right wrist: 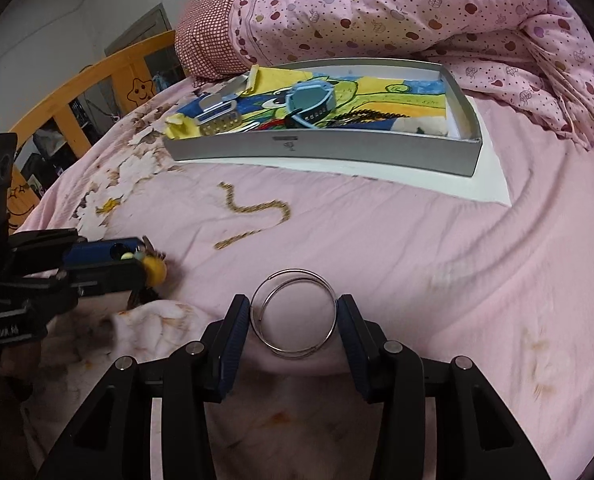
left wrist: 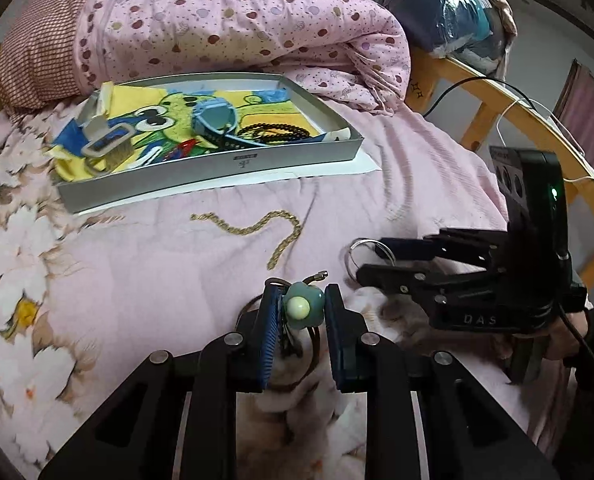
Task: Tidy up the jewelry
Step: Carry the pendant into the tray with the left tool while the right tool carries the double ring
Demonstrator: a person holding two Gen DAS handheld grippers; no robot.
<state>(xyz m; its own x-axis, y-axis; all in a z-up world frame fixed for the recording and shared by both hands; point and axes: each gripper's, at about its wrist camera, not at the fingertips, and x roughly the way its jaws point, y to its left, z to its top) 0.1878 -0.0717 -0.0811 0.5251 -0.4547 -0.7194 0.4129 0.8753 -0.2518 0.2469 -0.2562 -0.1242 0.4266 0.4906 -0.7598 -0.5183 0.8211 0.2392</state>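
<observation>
A: Left gripper [left wrist: 299,308], what's it doing?
B: Pads either side of a green flower charm [left wrist: 302,307] w/ a pale bead at centre, dark cords hanging below it. Left pad's touching the cords; can't tell if the pads really pinch the charm.
A: Right gripper [right wrist: 293,316]?
B: Fingers spread, released. Silver ring [right wrist: 293,312], looks like two thin loops together, lies on the pink bedsheet [right wrist: 417,260] between the pads. Each pad is right at the ring's edge, not squeezing it.
A: And from the left cam?
B: Right gripper [left wrist: 361,258] comes in from the right w/ the ring [left wrist: 367,252] at its tips, near the charm.
A: Other jewelry?
B: Gold chain [left wrist: 253,228] loose on the sheet in an S-curve, between the grippers and the grey box [left wrist: 217,172]. Same chain [right wrist: 253,216] in the right cam.
A: Box contents?
B: Cartoon cloth lining. On it a blue watch [right wrist: 309,100], black bead string [right wrist: 361,116], grey clip [right wrist: 219,114]. Box sits on white paper [right wrist: 489,168].
A: Behind?
B: Rolled pink quilt [right wrist: 417,8] w/ apple print, touching the box's far side.
</observation>
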